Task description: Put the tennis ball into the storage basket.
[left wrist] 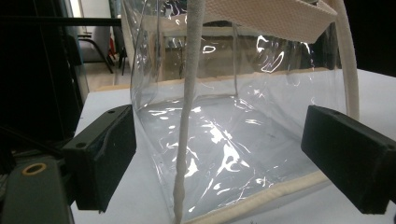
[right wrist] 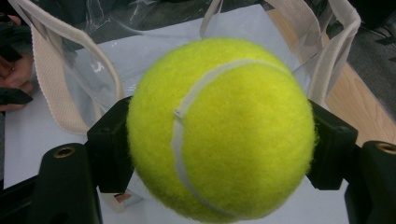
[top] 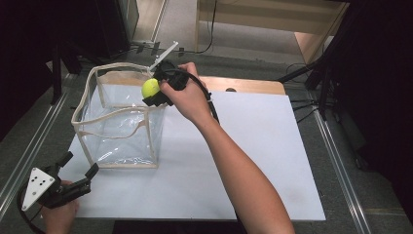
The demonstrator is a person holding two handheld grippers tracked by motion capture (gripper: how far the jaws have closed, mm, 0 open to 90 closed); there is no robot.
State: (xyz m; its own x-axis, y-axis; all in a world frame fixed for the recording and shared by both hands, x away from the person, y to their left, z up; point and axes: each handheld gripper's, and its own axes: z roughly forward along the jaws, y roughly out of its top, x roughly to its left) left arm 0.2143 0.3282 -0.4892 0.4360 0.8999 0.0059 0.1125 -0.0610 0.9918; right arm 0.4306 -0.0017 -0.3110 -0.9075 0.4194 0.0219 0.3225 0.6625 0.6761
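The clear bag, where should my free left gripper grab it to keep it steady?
Probably the near fabric-trimmed rim of the clear bag, from the near side. The left gripper is open and faces it; the trim is stiffer than the film walls.

Fuzzy yellow tennis ball (top: 150, 88) with a white seam, pinched aloft just above the far rim of the clear, cream-trimmed bag (top: 119, 129) standing upright.

Grey floor (top: 29, 126), wooden furniture (top: 272, 14), dark surroundings
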